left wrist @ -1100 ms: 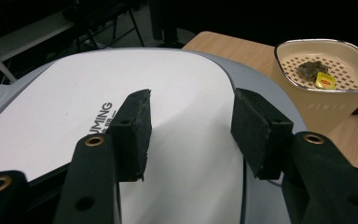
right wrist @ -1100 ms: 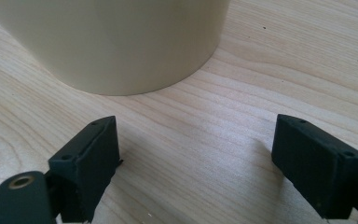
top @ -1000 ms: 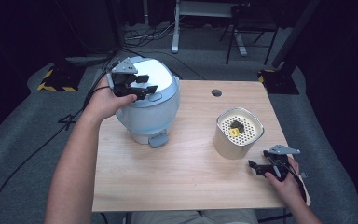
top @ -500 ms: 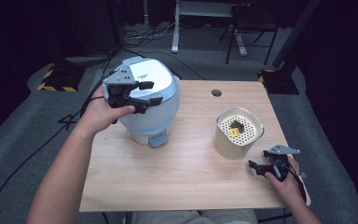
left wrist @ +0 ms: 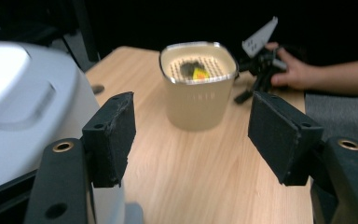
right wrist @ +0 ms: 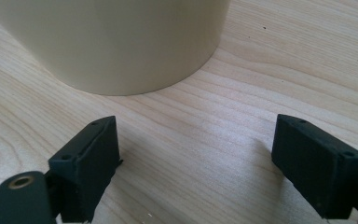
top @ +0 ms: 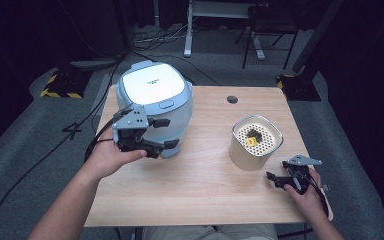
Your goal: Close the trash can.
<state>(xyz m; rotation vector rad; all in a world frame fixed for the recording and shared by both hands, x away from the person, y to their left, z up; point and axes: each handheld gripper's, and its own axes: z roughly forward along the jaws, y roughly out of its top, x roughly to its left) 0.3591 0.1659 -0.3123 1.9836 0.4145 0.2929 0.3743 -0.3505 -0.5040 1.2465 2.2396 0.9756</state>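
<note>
Writing on the rice cooker (top: 152, 85) lid is too small to read; both grippers, left gripper (top: 160, 134) and right gripper (top: 275, 178), gape empty.

Wooden table (top: 205, 180), round hole (top: 232, 99) near far edge; grey floor (top: 40, 145).

Both grippers carry black jaws with brass-ringed screw holes, grey three-cornered top plates and trailing black cables.

The rice cooker (top: 155, 107) stands at the rear left of the worktop (top: 205, 185). The perforated container (top: 256, 142) stands to its right, well apart. The left gripper (top: 162, 134) hangs before the cooker's front. The right gripper (top: 275, 179) rests on the worktop just before the container.
</note>
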